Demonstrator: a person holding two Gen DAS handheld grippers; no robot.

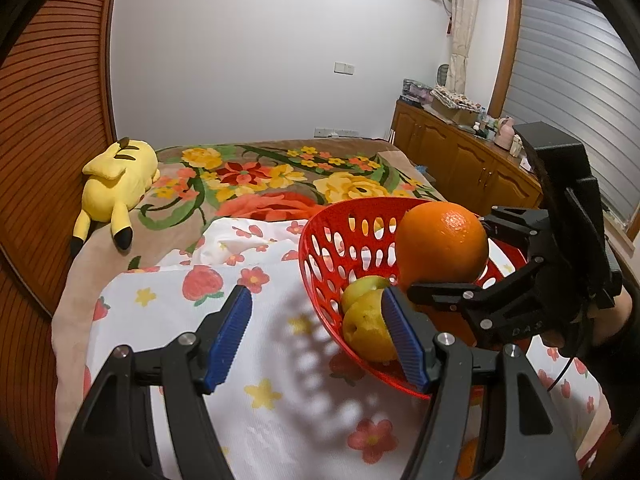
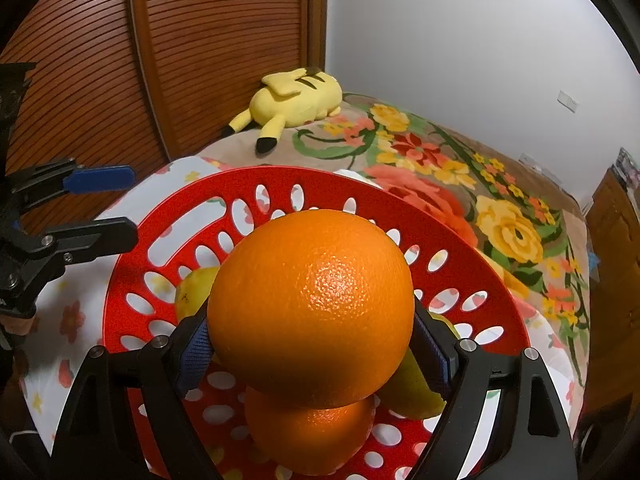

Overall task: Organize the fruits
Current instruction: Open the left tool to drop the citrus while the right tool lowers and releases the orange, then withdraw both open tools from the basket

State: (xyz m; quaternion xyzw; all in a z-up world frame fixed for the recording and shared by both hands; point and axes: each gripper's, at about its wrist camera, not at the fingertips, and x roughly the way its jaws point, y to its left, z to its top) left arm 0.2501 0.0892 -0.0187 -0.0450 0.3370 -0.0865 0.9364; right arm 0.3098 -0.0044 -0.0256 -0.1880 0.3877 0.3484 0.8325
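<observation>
A large orange point(image 2: 312, 288) is clamped between the blue pads of my right gripper point(image 2: 312, 340), hanging just above the red perforated basket point(image 2: 280, 176). Below it in the basket lie a second orange point(image 2: 312, 436) and yellow fruits point(image 2: 192, 292). In the left wrist view the held orange point(image 1: 442, 240) and the right gripper point(image 1: 448, 256) hover over the basket point(image 1: 320, 224), which holds two yellow fruits point(image 1: 368, 332). My left gripper point(image 1: 316, 294) stands open at the basket's near side, with nothing pressed between its pads. It also shows at the left edge as the left gripper point(image 2: 130, 205).
The basket rests on a white flowered cloth point(image 1: 280, 380) over a floral blanket point(image 1: 256, 176) on a bed. A yellow plush toy point(image 1: 116, 176) lies by the wooden slatted wardrobe point(image 2: 200, 40). A wooden cabinet point(image 1: 460, 160) runs along the right wall.
</observation>
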